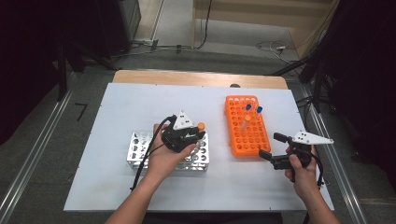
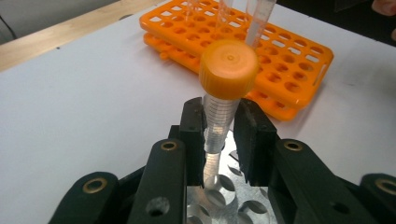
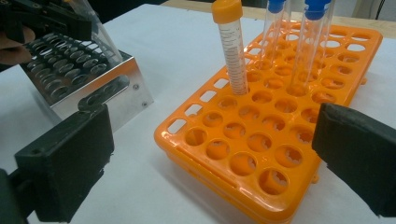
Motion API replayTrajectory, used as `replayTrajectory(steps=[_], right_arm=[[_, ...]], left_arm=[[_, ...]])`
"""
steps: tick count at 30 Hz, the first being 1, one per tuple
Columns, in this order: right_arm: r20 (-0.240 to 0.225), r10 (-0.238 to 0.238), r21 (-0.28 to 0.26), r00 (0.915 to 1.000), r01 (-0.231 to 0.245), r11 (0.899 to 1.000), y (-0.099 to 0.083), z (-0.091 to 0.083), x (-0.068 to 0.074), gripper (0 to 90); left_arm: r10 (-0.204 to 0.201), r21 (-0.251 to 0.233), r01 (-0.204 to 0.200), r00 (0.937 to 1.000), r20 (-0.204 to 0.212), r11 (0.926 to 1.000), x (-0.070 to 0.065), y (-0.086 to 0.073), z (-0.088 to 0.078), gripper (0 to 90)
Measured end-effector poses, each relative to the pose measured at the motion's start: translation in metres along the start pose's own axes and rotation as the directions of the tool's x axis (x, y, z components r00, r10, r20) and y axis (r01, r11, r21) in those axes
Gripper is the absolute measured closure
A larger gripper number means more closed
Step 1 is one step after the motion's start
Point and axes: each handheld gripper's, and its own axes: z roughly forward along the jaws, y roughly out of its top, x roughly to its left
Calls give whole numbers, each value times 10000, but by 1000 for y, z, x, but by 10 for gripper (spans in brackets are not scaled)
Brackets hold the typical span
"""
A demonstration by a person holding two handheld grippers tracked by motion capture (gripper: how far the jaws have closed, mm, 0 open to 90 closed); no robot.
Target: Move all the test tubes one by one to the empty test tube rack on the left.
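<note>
Black jaws of the left hand-held gripper (image 2: 219, 135) clamp an orange-capped tube (image 2: 223, 100) over the metal rack (image 1: 140, 150), insertion pending; right hand-held gripper (image 1: 272, 146) waits released; three tubes remain in the orange rack (image 1: 236, 140).

Clear tube w/ orange cap (image 2: 224, 93), upright (graduated), tip over metal rack (image 2: 219, 196) hole.
</note>
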Motion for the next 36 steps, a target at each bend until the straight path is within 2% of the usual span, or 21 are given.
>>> replayTrajectory(steps=[2, 6, 10, 12, 16, 18, 21, 24, 28, 32, 34, 36], right_arm=[[9, 4, -68, 10000, -4, 10000, 0, 0, 0, 0], [13, 32, -53, 10000, -32, 10000, 1, -1, 1, 0], [45, 40, -23, 10000, -39, 10000, 0, -1, 1, 0], [62, -4, -32, 10000, 4, 10000, -1, -1, 0, 0], [67, 21, -17, 10000, -21, 10000, -1, -1, -1, 0], [65, 8, -11, 10000, -8, 10000, 0, 0, 0, 0], [49, -16, -11, 10000, 16, 10000, 0, 1, 1, 0], [9, -54, -31, 10000, 54, 10000, 0, 1, 2, 0], [22, 30, -16, 10000, -30, 10000, 1, 2, 3, 0], [66, 48, -114, 10000, -47, 9999, 4, 2, 3, 0], [105, 19, -143, 9999, -17, 9999, 6, 4, 3, 0], [118, -37, -124, 9999, 38, 9999, 9, 6, 3, 0]], left_arm=[[-40, -45, 40, 10000, 67, 10000, -1, 2, 4, 746], [246, 123, -244, 9996, -156, 9996, -5, 4, 11, 746], [105, 186, -102, 9998, -180, 9998, -3, 4, 11, 750], [223, 243, -218, 9996, -192, 9995, -4, 3, 9, 751], [221, 698, -218, 9997, -41, 9973, -4, -1, 11, 747], [61, 716, -69, 9999, 113, 9974, -3, -3, 12, 729], [-208, 414, 201, 9996, 168, 9989, -2, -2, 6, 604], [-599, -193, 611, 9967, 554, 9979, 1, 0, -5, 400], [-1043, -931, 1157, 9874, 1187, 9889, 8, -5, -19, 189], [-1157, -1344, 1324, 9853, 1257, 9820, 12, -13, -33, 49], [-1175, -1487, 1388, 9826, 1435, 9791, 14, -18, -39, 0], [-1197, -1704, 1453, 9811, 1519, 9746, 16, -23, -44, 0]])
